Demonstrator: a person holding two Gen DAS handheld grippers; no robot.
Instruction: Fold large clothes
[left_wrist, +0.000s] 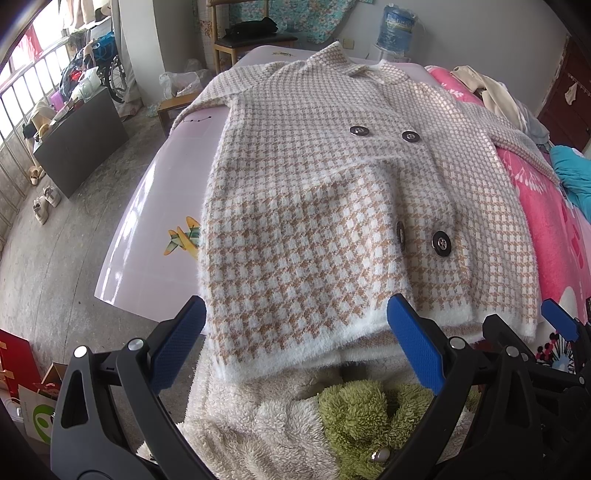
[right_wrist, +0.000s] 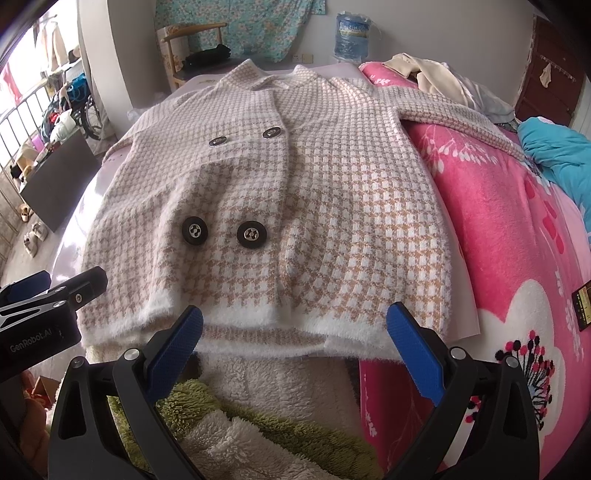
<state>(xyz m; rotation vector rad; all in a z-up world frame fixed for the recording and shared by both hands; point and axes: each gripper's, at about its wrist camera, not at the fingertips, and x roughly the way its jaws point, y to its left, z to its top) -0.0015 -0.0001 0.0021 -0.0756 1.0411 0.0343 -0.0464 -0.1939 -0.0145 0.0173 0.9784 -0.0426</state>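
Both claws gape wide and hold nothing. The left gripper (left_wrist: 295, 334) hovers at the coat (left_wrist: 332, 206)'s white hem, low in its frame; the right gripper (right_wrist: 295, 332) does likewise. The coat lies flat, buttons up, filling mid-frame. Only the left view shows the plane print (left_wrist: 183, 240) at left centre; only the right shows the phone (right_wrist: 581, 308) at the right edge.
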